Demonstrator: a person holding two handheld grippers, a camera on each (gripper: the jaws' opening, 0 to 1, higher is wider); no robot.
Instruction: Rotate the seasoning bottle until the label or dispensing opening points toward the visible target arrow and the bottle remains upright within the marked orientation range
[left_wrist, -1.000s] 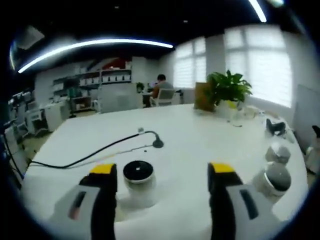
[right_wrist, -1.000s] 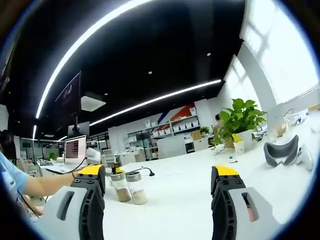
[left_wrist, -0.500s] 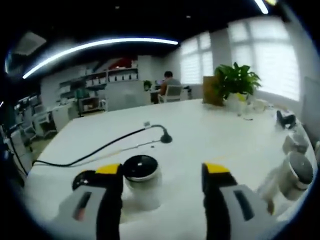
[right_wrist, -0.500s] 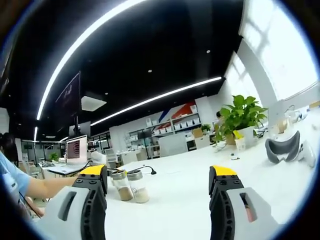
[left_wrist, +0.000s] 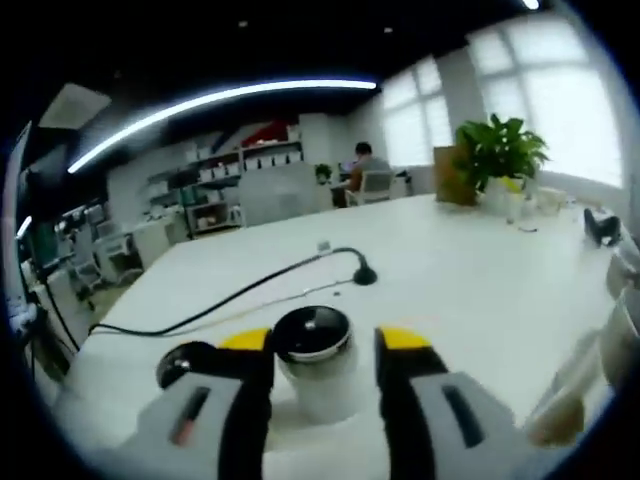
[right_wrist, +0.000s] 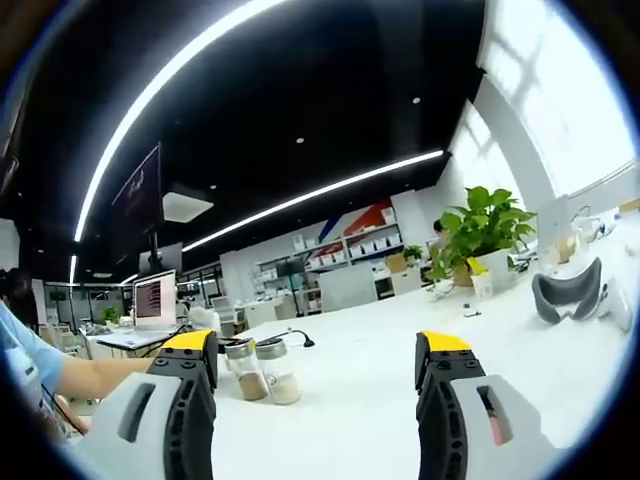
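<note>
The left gripper (left_wrist: 322, 345) sits low on the white table (left_wrist: 470, 270), its yellow-tipped jaws close around the round seasoning bottle (left_wrist: 316, 362) with the shiny lid at 6 o'clock, while the right gripper (right_wrist: 315, 350) stays wide open, holding nothing.

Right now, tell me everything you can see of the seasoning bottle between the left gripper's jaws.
The seasoning bottle is a short, round jar with pale, clear-looking walls and a dark, shiny cap. It stands upright on the white table, between the yellow-tipped jaws of the left hand-held gripper, which flank it closely; whether they press it cannot be told. A black cable lies on the table behind it. No label or arrow can be made out.
</note>
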